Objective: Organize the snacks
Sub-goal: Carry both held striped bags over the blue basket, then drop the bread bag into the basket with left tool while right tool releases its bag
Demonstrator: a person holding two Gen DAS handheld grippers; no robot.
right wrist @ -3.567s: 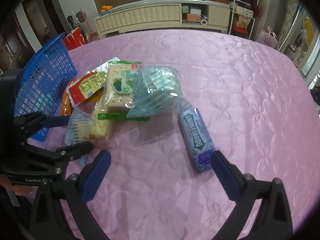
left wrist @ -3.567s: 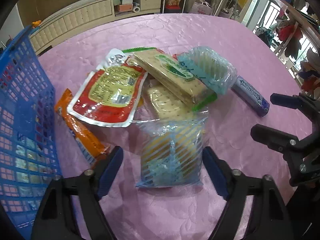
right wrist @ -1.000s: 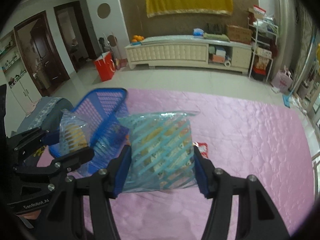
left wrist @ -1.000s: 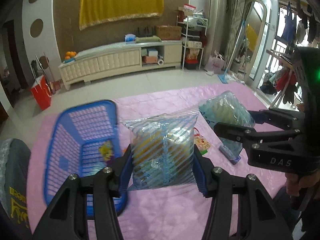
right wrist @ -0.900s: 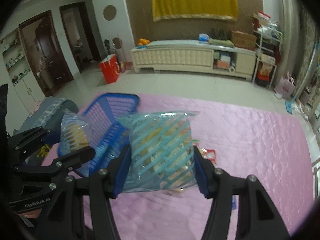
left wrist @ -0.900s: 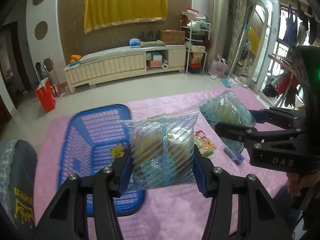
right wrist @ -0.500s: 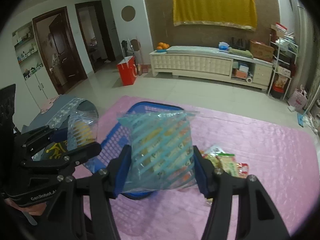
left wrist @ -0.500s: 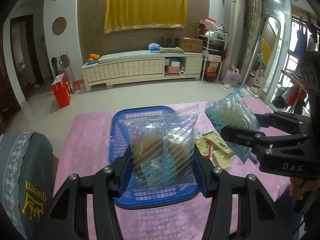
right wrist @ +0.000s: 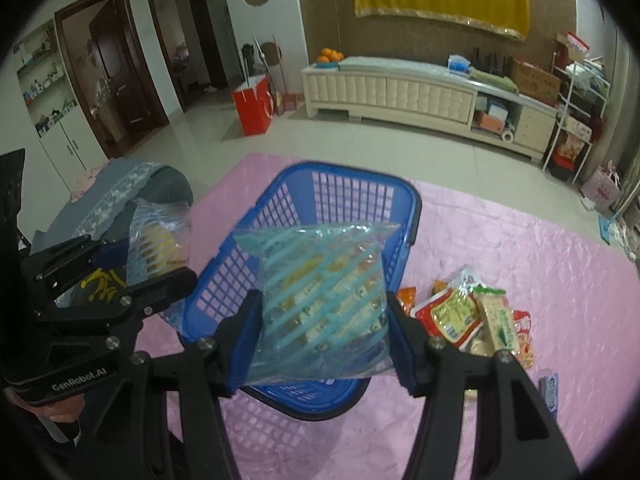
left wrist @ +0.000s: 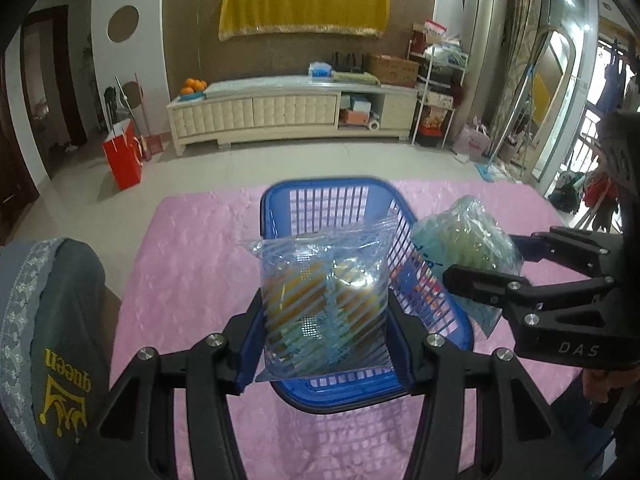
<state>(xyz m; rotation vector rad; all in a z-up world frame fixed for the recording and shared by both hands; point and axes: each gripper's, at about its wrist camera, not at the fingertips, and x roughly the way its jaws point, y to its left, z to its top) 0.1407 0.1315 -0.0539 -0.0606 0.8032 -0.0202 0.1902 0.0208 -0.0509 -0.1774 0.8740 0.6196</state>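
The left gripper [left wrist: 326, 320] is clenched on a clear, crinkly plastic snack bag with pale blue stripes [left wrist: 325, 305], its blue pads pressing both side edges while the puffed pouch stands upright between them, yellow and orange pieces showing through the film. Directly beyond and below this bag sits a blue plastic basket with slatted lattice walls and a rounded rim [left wrist: 332, 190], resting on a pink quilted tablecloth with a glossy embossed floral pattern [left wrist: 192, 256]. To this gripper's right, the right gripper [right wrist: 322, 334] is likewise clamped on a second transparent bag with teal diagonal stripes [right wrist: 320, 304], a soft pillow-shaped pack filled with small individually wrapped pieces; its blue pads squeeze the bag's 2 sides, and the crimped top seal points away from the camera. From the right wrist view the basket lies just behind and under that bag. To the right of the right gripper, on the cloth, lies a loose heap of remaining snacks [right wrist: 476, 320]: a shiny red-and-yellow foil pouch, a flat pack of pale crackers with a green label, and an orange wrapper edge. To the left of the left gripper stands a grey fabric chair cover with lace trim [left wrist: 52, 340].
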